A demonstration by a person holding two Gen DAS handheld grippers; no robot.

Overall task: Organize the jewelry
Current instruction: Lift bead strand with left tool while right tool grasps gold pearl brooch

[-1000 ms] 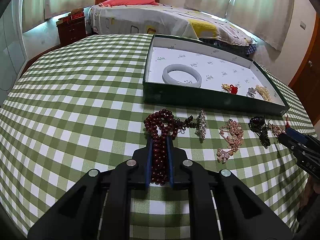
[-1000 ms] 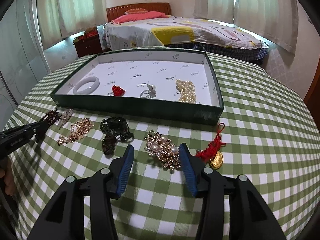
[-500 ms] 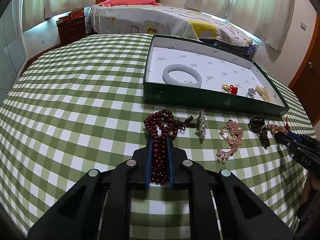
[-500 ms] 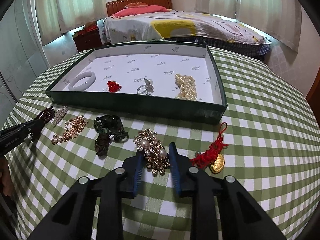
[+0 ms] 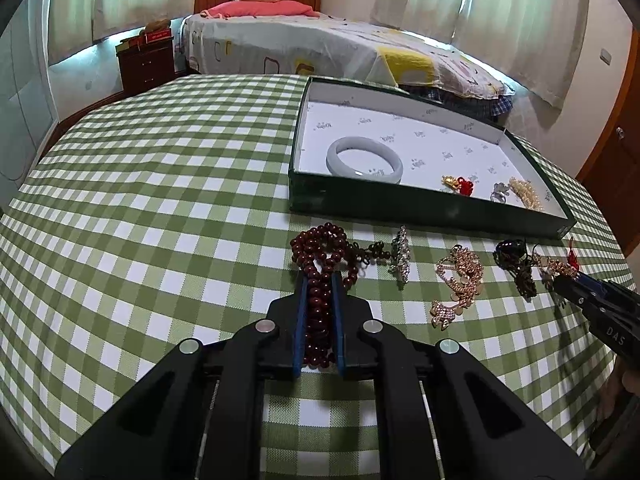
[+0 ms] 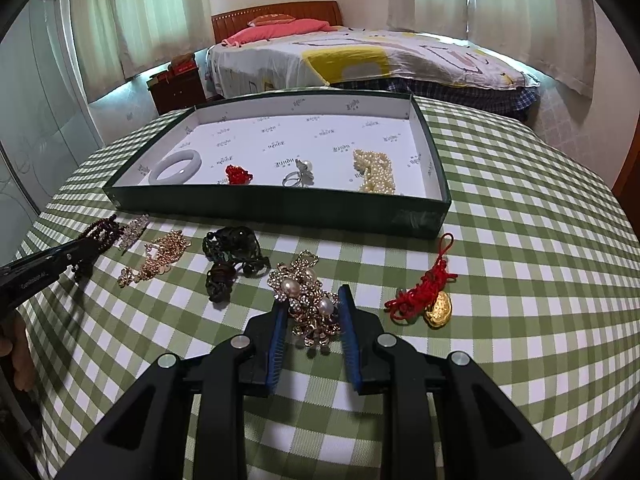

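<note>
Two pieces gripped at once, both resting on green-and-white checked worktop (image 5: 160,208), neither lifted yet by the look of it.

Dark red wooden bead strand (image 5: 320,272): clamped along its length between blue pads of left tool (image 5: 319,276), looped end spilling forward past fingertips. Left tool clenched tight on it.

Gold-and-pearl rhinestone cluster (image 6: 308,300): lying between pads of right tool (image 6: 311,292), pads drawn in against both flanks, apparently grasping; contact on far side not fully clear.

Step in hand, as judged: pickup of both pieces for transfer into dark green shallow box with white printed lining (image 6: 280,208), just beyond row of loose pieces. Next move calls for straight lift clear of worktop, then carry over box's near wall, keeping dangling loops from snagging neighbours.

Already in box: pale jade bangle (image 6: 176,166), small red knot ornament (image 6: 238,174), silver ring (image 6: 298,174), heap of cream pearls (image 6: 376,172).

Still loose on worktop: silver crystal brooch (image 5: 400,256), rose-gold chain (image 5: 458,280), black cord piece (image 6: 230,256), red tassel with gold ingot charm (image 6: 428,296).
</note>
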